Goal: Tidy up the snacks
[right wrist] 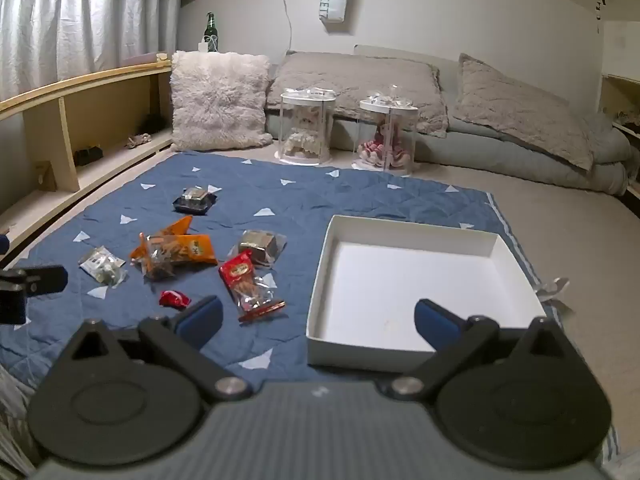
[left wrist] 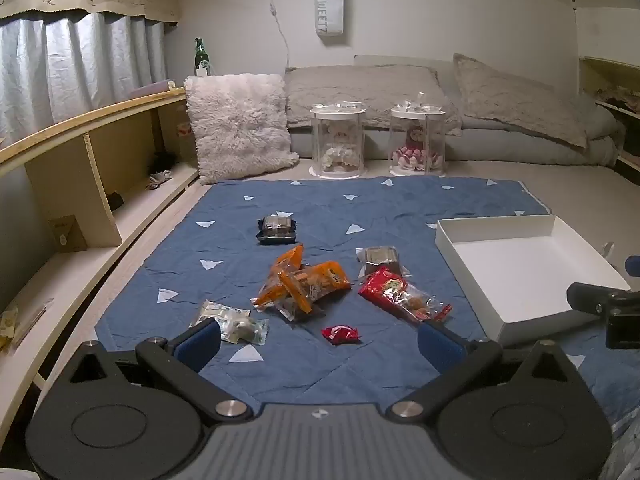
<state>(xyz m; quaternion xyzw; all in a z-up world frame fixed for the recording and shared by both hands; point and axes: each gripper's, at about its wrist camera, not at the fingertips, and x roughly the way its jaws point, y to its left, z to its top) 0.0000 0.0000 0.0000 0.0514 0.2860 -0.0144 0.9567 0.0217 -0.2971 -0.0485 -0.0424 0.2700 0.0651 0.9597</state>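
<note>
Both black two-finger grippers, left gripper and right gripper, gape empty; the shallow white cardboard box sits at three o'clock of the crinkly orange snack packets.

open blue mat between scattered snack packets and white box

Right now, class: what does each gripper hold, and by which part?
Nothing. The left gripper and right gripper both stand open and empty above the blue mat.
</note>
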